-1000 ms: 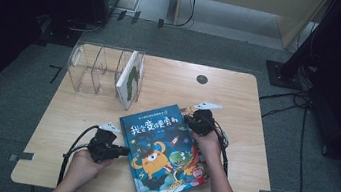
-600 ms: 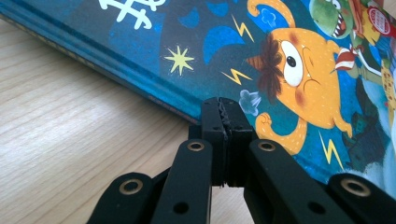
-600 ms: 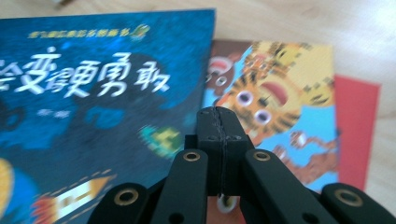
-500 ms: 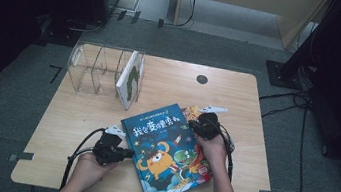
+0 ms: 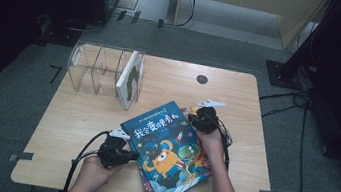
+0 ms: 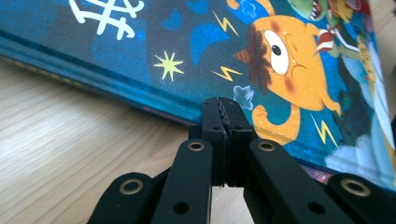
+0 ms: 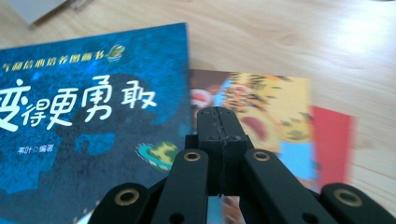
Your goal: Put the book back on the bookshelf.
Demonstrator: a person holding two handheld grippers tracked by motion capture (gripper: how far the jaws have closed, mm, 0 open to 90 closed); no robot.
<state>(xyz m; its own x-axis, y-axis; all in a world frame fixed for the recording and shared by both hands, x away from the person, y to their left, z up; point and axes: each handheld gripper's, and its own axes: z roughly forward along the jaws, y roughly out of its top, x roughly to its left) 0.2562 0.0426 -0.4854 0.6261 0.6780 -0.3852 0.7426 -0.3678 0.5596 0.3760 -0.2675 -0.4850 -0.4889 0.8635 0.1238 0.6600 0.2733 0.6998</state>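
A blue picture book [image 5: 166, 148] with an orange monster on its cover lies on top of a small stack at the table's front middle. My left gripper [image 5: 136, 156] is shut with nothing in it. Its tips [image 6: 223, 109] rest at the blue book's [image 6: 187, 56] spine edge, low over the wood. My right gripper [image 5: 194, 121] is shut and empty too, at the book's far right corner. Its tips [image 7: 219, 116] hover over the edge of the blue book [image 7: 84, 121] and a colourful book [image 7: 261, 107] under it.
A clear plastic book rack [image 5: 94, 67] stands at the back left of the wooden table [image 5: 239, 95], with one book [image 5: 129, 77] upright in its right slot. A black cable hole [image 5: 202, 79] sits near the far edge. Cables trail from both grippers.
My left gripper has edged slightly right, toward the blue book's spine. The right gripper and the books stay about where they were.
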